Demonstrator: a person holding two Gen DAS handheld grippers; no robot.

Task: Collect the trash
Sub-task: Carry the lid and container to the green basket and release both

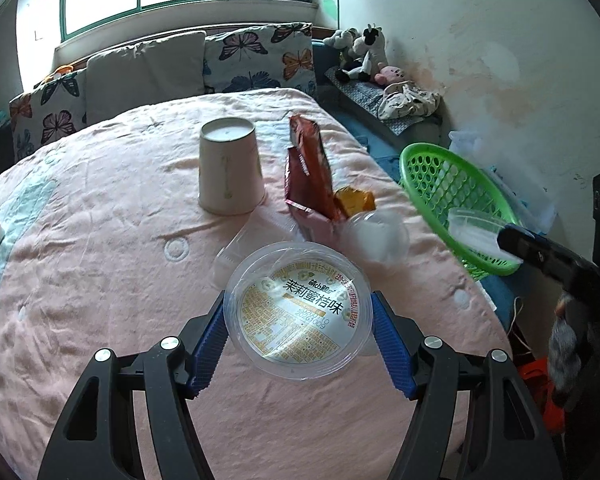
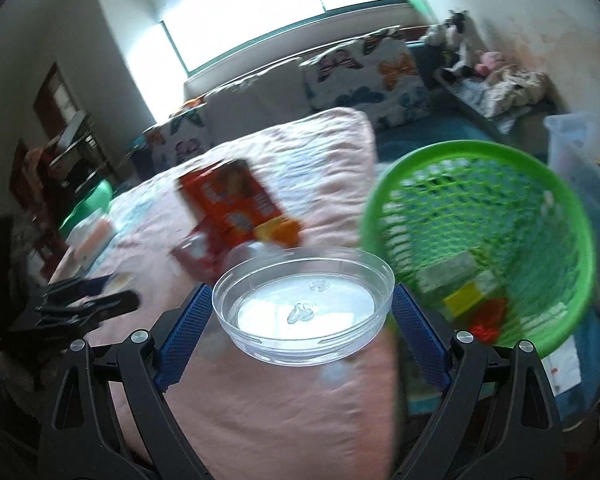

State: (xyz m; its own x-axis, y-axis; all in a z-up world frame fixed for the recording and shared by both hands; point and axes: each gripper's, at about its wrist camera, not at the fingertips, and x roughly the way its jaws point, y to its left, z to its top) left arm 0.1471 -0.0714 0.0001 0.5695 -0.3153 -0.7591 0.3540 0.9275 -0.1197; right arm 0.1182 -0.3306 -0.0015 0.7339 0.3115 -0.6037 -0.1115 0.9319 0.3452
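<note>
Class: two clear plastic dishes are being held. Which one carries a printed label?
The labelled dish in the left tool; the plain dish in the right tool is unprinted.

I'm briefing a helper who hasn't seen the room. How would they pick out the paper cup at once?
Start at the pink bedspread below the butterfly cushions. Toward its far middle stands the paper cup, upside down, left of the red snack wrapper. Unlike the clear plastic tubs nearer the camera, it is opaque, cream-white, and widens toward the bedspread.
</note>
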